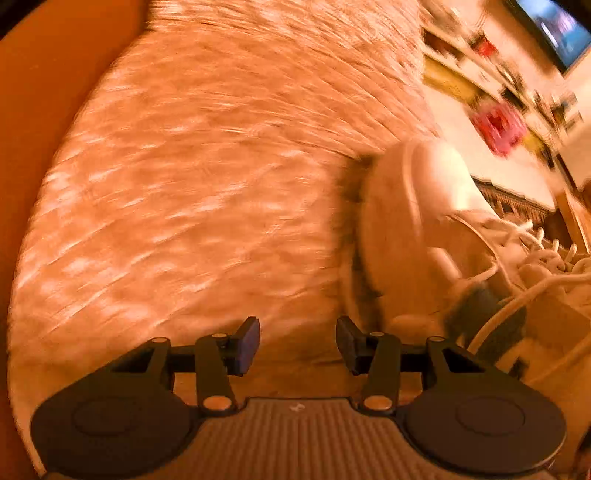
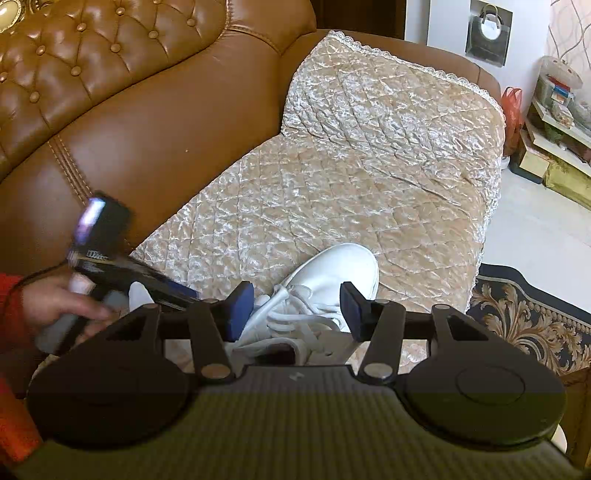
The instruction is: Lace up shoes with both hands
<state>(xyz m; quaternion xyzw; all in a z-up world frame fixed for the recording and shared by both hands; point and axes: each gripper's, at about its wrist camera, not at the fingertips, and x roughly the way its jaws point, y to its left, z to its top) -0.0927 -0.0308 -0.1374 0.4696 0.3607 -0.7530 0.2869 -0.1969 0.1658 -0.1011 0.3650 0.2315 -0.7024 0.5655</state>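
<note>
A white sneaker point(image 2: 340, 266) lies on the quilted beige seat cover point(image 2: 332, 177), toe pointing away. Its loose white laces point(image 2: 291, 317) show between the fingers of my right gripper point(image 2: 297, 310), which hovers open over the shoe's tongue without pressing on them. In the blurred left wrist view my left gripper point(image 1: 297, 345) is open with nothing between its pads, above the cover and left of the sneaker point(image 1: 417, 236). The laces point(image 1: 535, 254) trail at the right edge. A hand point(image 2: 62, 306) in a red sleeve holds the left tool's black body point(image 2: 110, 258) beside the shoe's heel.
A brown tufted leather sofa point(image 2: 129, 110) backs the seat. Right of the seat's edge are pale floor, a dark patterned rug point(image 2: 524, 317), cluttered shelves point(image 2: 557, 122) and a red bag point(image 2: 513, 107). A screen point(image 1: 561, 33) hangs on the far wall.
</note>
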